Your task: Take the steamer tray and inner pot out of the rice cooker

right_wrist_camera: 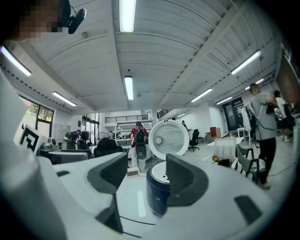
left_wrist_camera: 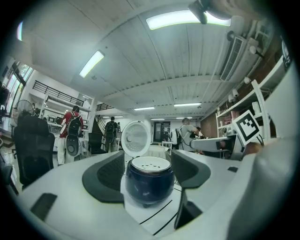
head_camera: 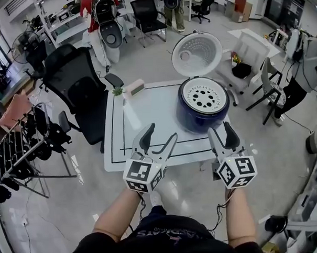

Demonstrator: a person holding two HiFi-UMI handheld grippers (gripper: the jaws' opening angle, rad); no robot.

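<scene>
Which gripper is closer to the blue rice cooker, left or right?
Right. The right gripper hovers just in front of the rice cooker, jaws apart, not touching it. The left gripper is farther off, toward the cooker's left, also open.

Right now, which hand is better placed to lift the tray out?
Probably right: the right gripper, jaws open, sits nearer the cooker and its tray than the left gripper.

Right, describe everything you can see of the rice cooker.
The rice cooker is round, glossy dark blue, standing upright on the white table, toward its far right side. Its white lid stands hinged open at the back, inner face dimpled. A white perforated steamer tray sits in its mouth. Nothing else touches it.
</scene>
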